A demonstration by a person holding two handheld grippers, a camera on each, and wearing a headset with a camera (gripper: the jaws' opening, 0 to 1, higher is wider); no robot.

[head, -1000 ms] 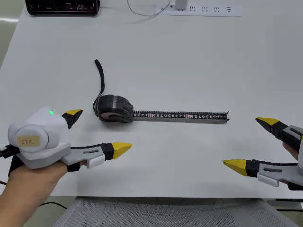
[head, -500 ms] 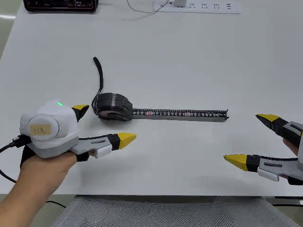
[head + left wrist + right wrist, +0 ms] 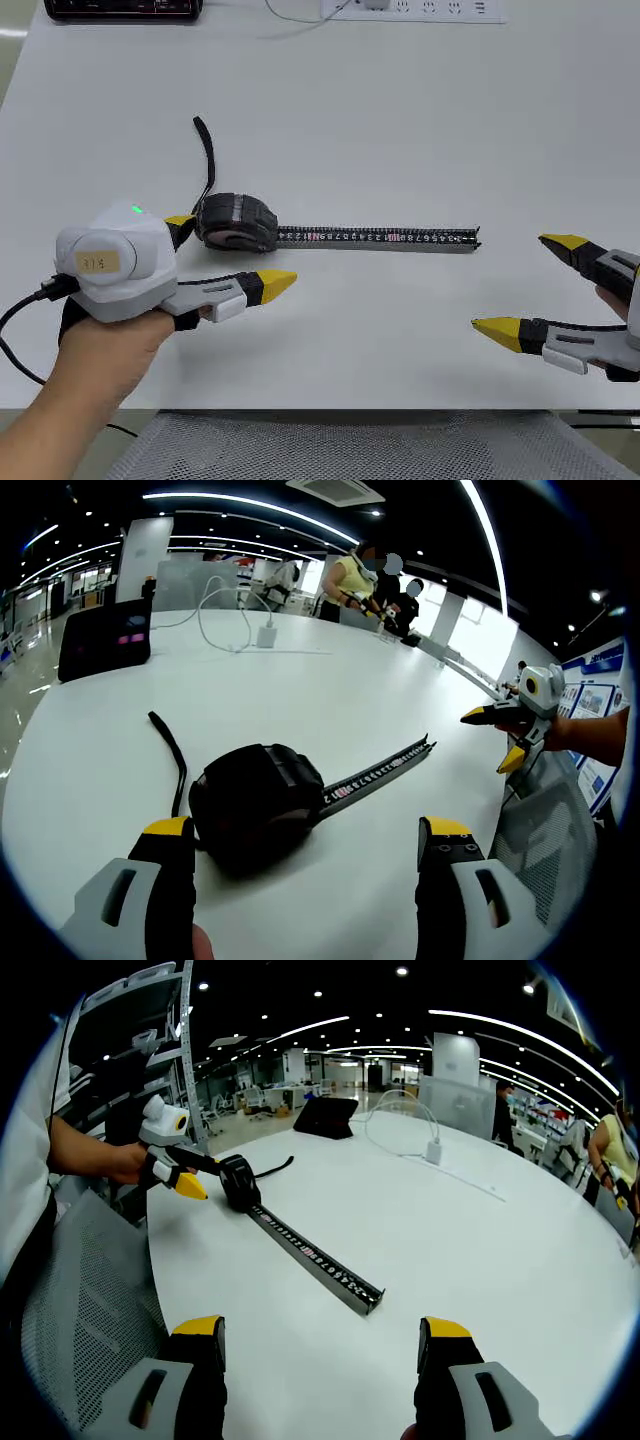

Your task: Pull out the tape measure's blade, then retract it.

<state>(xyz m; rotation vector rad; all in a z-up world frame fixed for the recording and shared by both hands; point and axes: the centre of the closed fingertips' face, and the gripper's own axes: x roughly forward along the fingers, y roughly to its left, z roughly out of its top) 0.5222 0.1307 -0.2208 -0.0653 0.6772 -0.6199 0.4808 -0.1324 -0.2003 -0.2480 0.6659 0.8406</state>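
Tape measure [image 3: 237,222] rests on the surface [image 3: 400,130], blade [image 3: 380,237] pulled out; retracting remains. Our left gripper [image 3: 230,251] flanks its case, right gripper [image 3: 522,283] hovers apart, fingers [image 3: 262,286] spread wide, holding nothing.

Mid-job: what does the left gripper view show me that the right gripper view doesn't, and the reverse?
Left gripper view: the tape measure's case close up between the jaws of the open left hand-held gripper. Right gripper view: the blade's end hook nearest, ahead of the open right hand-held gripper, untouched. Both: the blade pulled out, lying on the white table.
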